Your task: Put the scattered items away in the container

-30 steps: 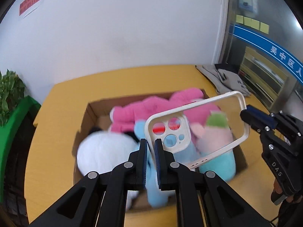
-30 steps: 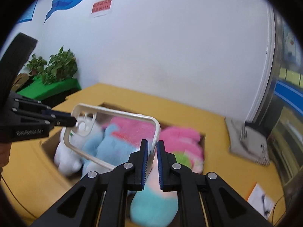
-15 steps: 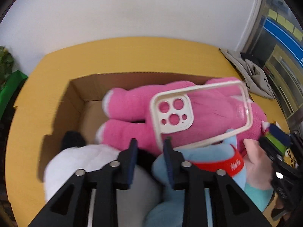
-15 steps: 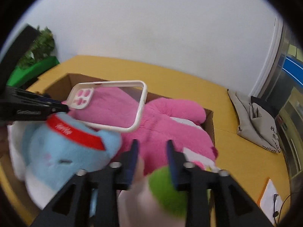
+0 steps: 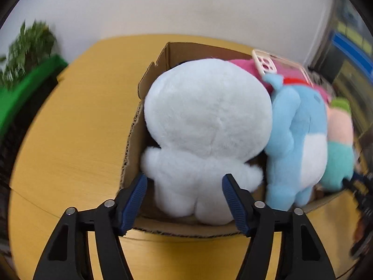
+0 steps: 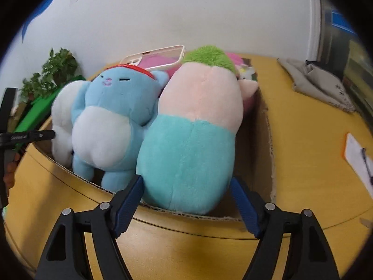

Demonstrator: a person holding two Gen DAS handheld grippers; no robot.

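A cardboard box (image 5: 134, 137) on the yellow table holds several plush toys. In the left wrist view a white plush (image 5: 205, 126) fills the near left, a blue plush (image 5: 296, 135) stands beside it, and a clear phone case (image 5: 265, 66) lies on top of the pink plush (image 5: 244, 66). My left gripper (image 5: 184, 200) is open and empty at the box's near edge, in front of the white plush. In the right wrist view my right gripper (image 6: 186, 203) is open and empty in front of the teal-and-pink plush (image 6: 193, 140). The phone case (image 6: 156, 57) rests on the toys behind.
A green planter with a plant (image 5: 25, 70) stands at the left. A grey cloth bag (image 6: 319, 84) and a white clipboard (image 6: 359, 156) lie on the table (image 6: 310, 140) to the right of the box (image 6: 263, 140).
Both grippers were shut on the phone case, holding it over the box. They have let it go onto the toys, opened wide and drawn back to the box's near edge.
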